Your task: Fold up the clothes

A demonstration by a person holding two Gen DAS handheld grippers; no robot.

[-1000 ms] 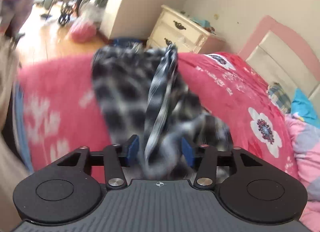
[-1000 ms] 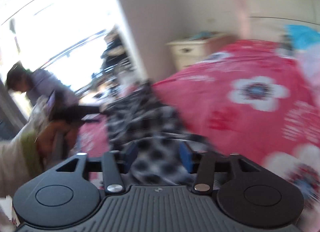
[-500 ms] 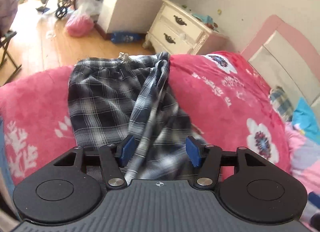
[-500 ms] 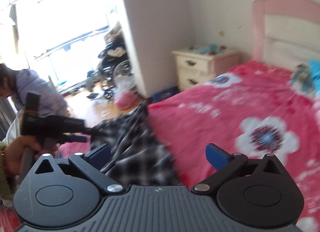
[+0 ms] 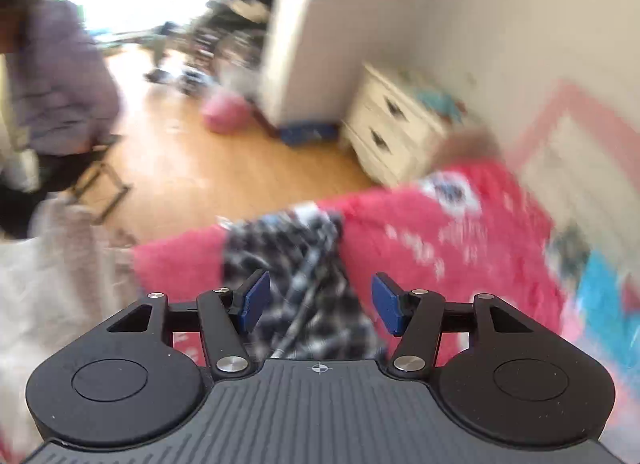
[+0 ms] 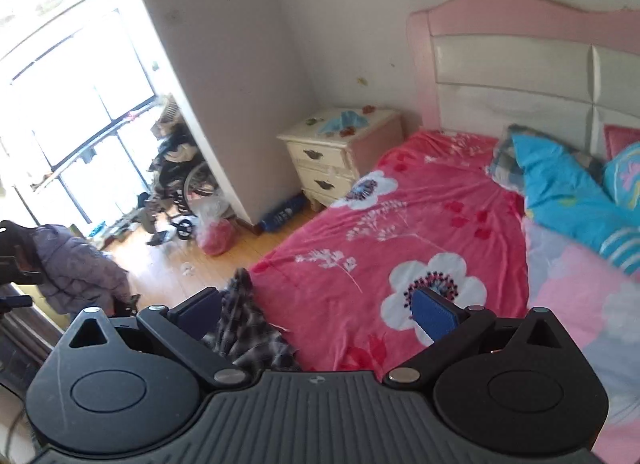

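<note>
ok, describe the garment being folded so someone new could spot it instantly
Start at the bed with the pink-red floral cover. On the corner nearest the wooden floor lie the plaid shorts. Their dark black-and-white check is the only such pattern on that cover.

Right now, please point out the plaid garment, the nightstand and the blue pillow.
plaid garment (image 5: 296,276), left wrist view, its middle, lying on the bed.
nightstand (image 6: 320,158), right wrist view, top drawer front.
blue pillow (image 6: 560,192), right wrist view, its middle.

Left gripper (image 5: 318,302) jaws parted, right gripper (image 6: 318,316) jaws spread wide
</note>
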